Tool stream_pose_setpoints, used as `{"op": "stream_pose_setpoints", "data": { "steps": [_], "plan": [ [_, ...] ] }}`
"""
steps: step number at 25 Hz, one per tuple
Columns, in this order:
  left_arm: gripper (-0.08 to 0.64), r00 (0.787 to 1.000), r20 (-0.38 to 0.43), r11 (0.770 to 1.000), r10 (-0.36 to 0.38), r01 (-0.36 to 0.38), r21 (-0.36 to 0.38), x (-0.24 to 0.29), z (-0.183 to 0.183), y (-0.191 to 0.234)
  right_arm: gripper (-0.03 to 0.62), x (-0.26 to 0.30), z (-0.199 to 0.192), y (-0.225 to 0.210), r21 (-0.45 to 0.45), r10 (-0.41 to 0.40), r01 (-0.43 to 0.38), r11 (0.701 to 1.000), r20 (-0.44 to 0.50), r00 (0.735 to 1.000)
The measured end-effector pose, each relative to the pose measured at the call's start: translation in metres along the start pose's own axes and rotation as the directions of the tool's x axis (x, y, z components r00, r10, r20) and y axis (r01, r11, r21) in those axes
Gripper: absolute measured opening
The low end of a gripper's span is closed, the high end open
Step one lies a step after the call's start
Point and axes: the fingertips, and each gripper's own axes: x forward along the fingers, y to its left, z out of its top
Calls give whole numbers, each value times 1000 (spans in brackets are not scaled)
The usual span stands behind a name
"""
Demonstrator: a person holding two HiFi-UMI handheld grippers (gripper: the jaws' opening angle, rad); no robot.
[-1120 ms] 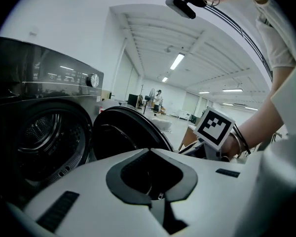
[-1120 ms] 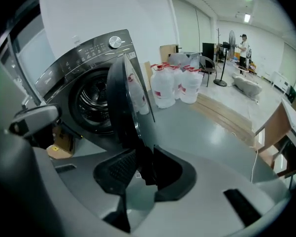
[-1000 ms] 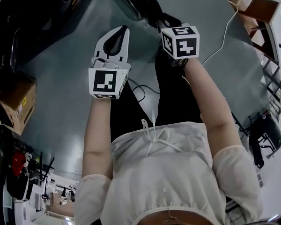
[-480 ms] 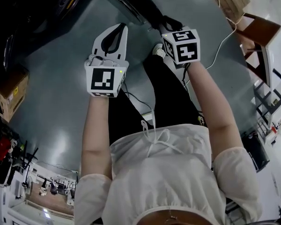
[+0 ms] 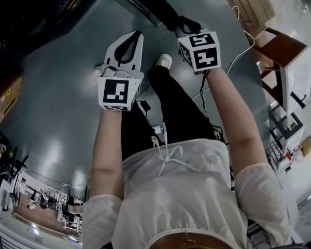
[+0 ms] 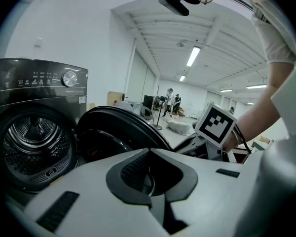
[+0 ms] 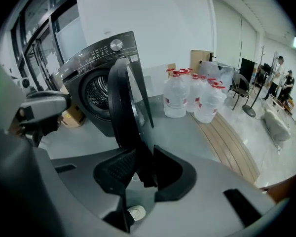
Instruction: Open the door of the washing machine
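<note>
The dark grey washing machine (image 6: 34, 132) shows its open drum in the left gripper view. Its round black door (image 7: 126, 102) stands swung well out from the front. My right gripper (image 7: 138, 163) is shut on the door's edge, which runs down between the pads. In the head view that right gripper (image 5: 183, 25) sits at the door's rim (image 5: 145, 7). Just left of it, my white left gripper (image 5: 135, 35) hangs over the floor, shut and holding nothing. The left gripper (image 6: 149, 153) faces the door's inner side (image 6: 118, 132).
Several large water bottles (image 7: 192, 100) stand on a wooden pallet (image 7: 232, 142) right of the machine. A cardboard box (image 5: 2, 97) sits at the left, a brown-and-white table (image 5: 282, 61) at the right. A white cable (image 5: 243, 40) crosses the floor. My shoe (image 5: 164, 61) is below the grippers.
Both grippers have moved sideways across the floor together, and the right one has rolled while keeping hold of the door's edge. The shoe has come into sight.
</note>
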Motion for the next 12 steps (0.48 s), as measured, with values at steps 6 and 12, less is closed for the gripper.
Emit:
{"op": "stream_pose_setpoints", "data": {
  "steps": [6, 12],
  "plan": [
    [23, 1000, 7, 1000, 14, -14, -20, 15, 12, 4, 100, 3, 11, -25, -26, -20, 19, 999, -10, 1000],
    [23, 1000, 20, 1000, 4, -3, -31, 34, 29, 2, 102, 7, 20, -47, -50, -32, 30, 998, -33, 999]
  ]
}}
